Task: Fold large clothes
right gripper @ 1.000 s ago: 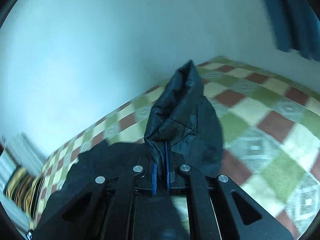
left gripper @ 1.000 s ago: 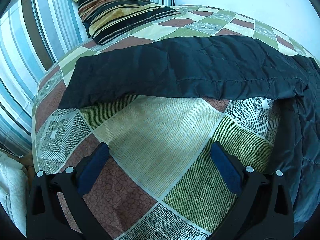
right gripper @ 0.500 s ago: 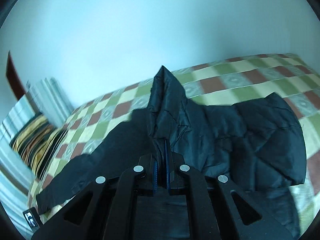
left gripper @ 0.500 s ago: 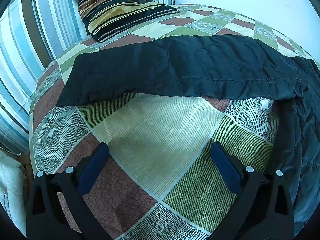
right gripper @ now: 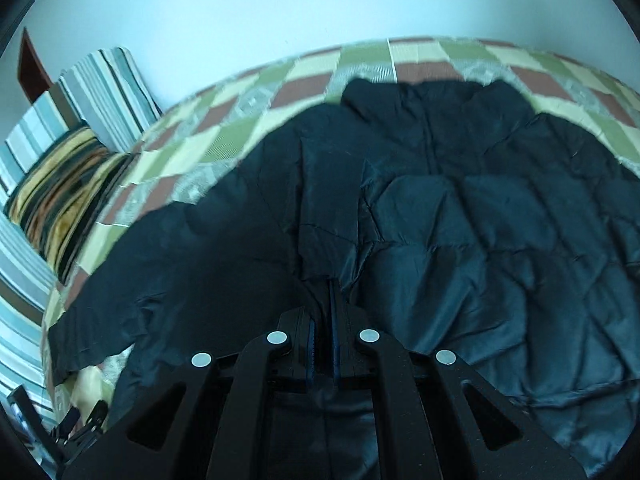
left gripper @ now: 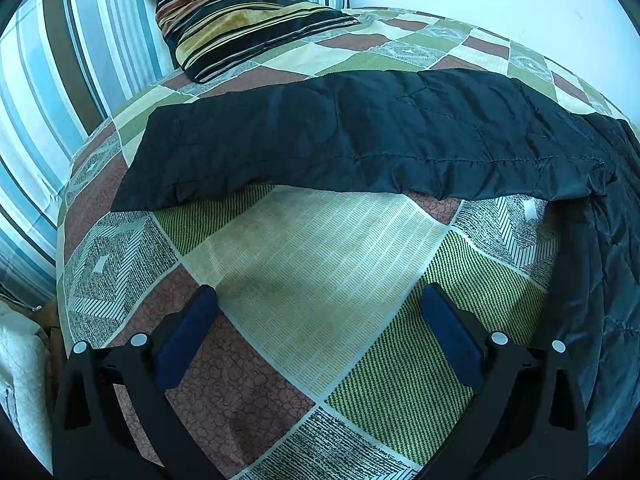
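Observation:
A black quilted jacket [right gripper: 460, 240] lies spread on the patchwork bed cover [right gripper: 248, 100]. My right gripper [right gripper: 324, 320] is shut on a fold of the jacket's fabric, which runs up from between its blue pads and lies over the jacket's body. In the left wrist view one long sleeve of the jacket [left gripper: 360, 136] stretches across the bed. My left gripper [left gripper: 320, 324] hovers open over the bare bed cover [left gripper: 320, 248], well short of the sleeve, with nothing between its fingers.
A striped pillow [left gripper: 236, 12] leans at the head of the bed against a striped headboard [left gripper: 52, 80]. A pale wall [right gripper: 280, 8] runs along the bed's far side. The bed's left edge [left gripper: 60, 240] drops toward the floor.
My right gripper swung across and down over the jacket, carrying the pinched fabric over the jacket's body. The left gripper stayed where it was.

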A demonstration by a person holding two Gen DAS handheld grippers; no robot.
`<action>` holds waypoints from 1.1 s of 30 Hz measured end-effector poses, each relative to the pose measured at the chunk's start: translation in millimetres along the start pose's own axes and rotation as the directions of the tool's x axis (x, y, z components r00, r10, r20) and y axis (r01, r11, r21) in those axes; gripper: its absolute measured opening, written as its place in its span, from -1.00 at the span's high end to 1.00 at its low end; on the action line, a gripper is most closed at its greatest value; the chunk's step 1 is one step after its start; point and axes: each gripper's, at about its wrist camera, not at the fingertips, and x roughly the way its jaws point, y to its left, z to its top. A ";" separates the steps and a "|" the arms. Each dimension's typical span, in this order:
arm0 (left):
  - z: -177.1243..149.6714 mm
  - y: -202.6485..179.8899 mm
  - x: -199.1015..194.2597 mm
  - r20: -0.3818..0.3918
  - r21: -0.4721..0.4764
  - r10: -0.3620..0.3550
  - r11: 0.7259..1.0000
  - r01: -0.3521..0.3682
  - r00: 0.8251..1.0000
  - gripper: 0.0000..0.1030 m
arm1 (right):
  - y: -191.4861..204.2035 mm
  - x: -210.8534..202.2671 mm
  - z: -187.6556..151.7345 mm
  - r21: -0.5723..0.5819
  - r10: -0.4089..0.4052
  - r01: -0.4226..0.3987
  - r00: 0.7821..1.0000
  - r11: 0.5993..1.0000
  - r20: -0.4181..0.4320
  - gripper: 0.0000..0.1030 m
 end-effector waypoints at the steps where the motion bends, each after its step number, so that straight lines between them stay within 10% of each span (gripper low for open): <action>1: 0.1 0.2 0.0 0.000 -0.001 -0.001 1.000 0.001 1.000 -0.96 | 0.5 4.4 0.4 0.003 -0.004 0.004 1.000 1.000 -0.005 0.89; 10: -0.1 0.1 0.2 0.000 -0.002 -0.002 1.000 0.002 1.000 -0.96 | -12.6 -29.0 -3.1 0.029 0.117 -0.115 0.992 0.993 -0.046 0.35; 16: 0.0 -0.2 0.3 -0.001 -0.001 0.000 1.000 0.000 1.000 -0.96 | -113.6 -122.8 -7.6 0.113 -0.081 0.064 0.985 0.992 0.151 0.48; 21: 0.1 -0.4 0.2 0.000 0.002 0.003 1.000 -0.003 1.000 -0.96 | -225.9 -128.3 -23.0 0.341 -0.199 0.167 0.978 0.925 0.061 0.56; 25: 0.2 -1.1 0.1 0.000 0.005 0.008 1.000 -0.008 1.000 -0.96 | -256.7 -97.3 -42.7 0.363 -0.164 0.162 0.986 0.917 -0.026 0.75; 33: 0.2 -2.7 -0.3 0.000 0.008 0.014 1.000 -0.014 1.000 -0.96 | -254.5 -121.2 -33.4 0.372 -0.189 0.149 0.979 0.916 0.073 0.74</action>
